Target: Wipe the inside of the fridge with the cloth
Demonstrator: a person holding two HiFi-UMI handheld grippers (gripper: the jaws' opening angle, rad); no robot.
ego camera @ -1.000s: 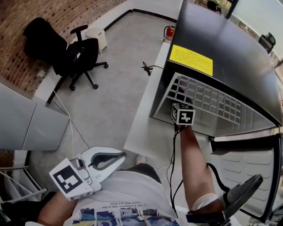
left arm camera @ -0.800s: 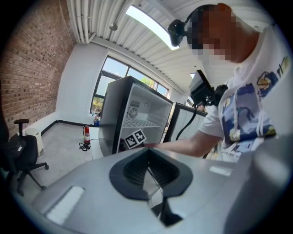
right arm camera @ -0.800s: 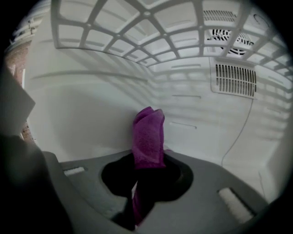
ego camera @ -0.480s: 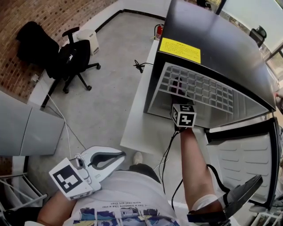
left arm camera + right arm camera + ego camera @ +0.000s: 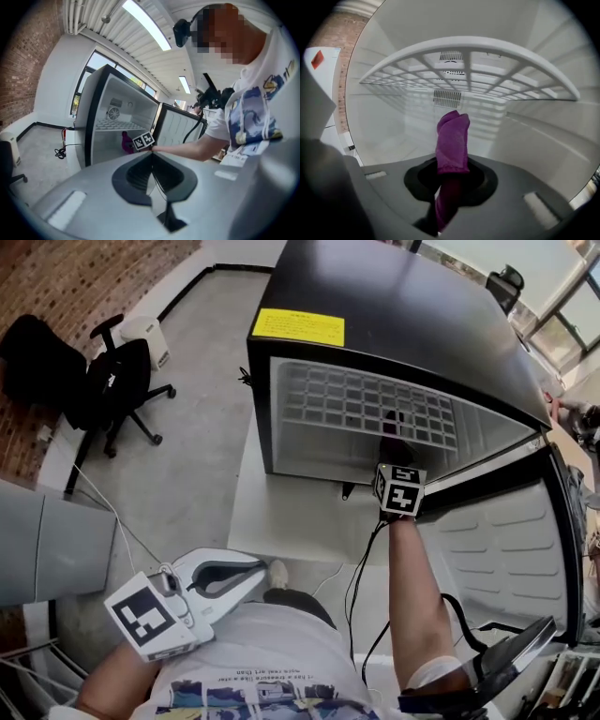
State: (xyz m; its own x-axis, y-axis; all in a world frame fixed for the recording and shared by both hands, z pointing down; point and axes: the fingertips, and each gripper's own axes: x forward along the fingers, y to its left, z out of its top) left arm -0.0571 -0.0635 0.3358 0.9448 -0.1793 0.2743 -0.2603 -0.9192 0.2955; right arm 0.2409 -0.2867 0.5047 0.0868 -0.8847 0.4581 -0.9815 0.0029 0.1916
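Note:
The black fridge [image 5: 412, 315] stands open, with a white inside and a wire shelf [image 5: 468, 70] across it. My right gripper [image 5: 452, 165] reaches into the fridge mouth under that shelf, its marker cube [image 5: 398, 491] showing at the opening. It is shut on a purple cloth [image 5: 453, 140], which sticks up from the jaws toward the back wall; the cloth [image 5: 392, 426] also shows through the shelf from above. My left gripper [image 5: 255, 573] hangs by the person's waist, far from the fridge. Its jaws [image 5: 151, 158] are shut with nothing between them.
The fridge door [image 5: 511, 540] is swung open to the right. The fridge stands on a low white platform [image 5: 281, 521]. A black office chair [image 5: 112, 381] and a cable [image 5: 246, 376] are on the floor at left. A black cable [image 5: 361, 568] hangs from the right arm.
The head view has swung round to face the fridge opening more squarely. The right gripper stays inside the fridge with the cloth in it. The left gripper has not moved.

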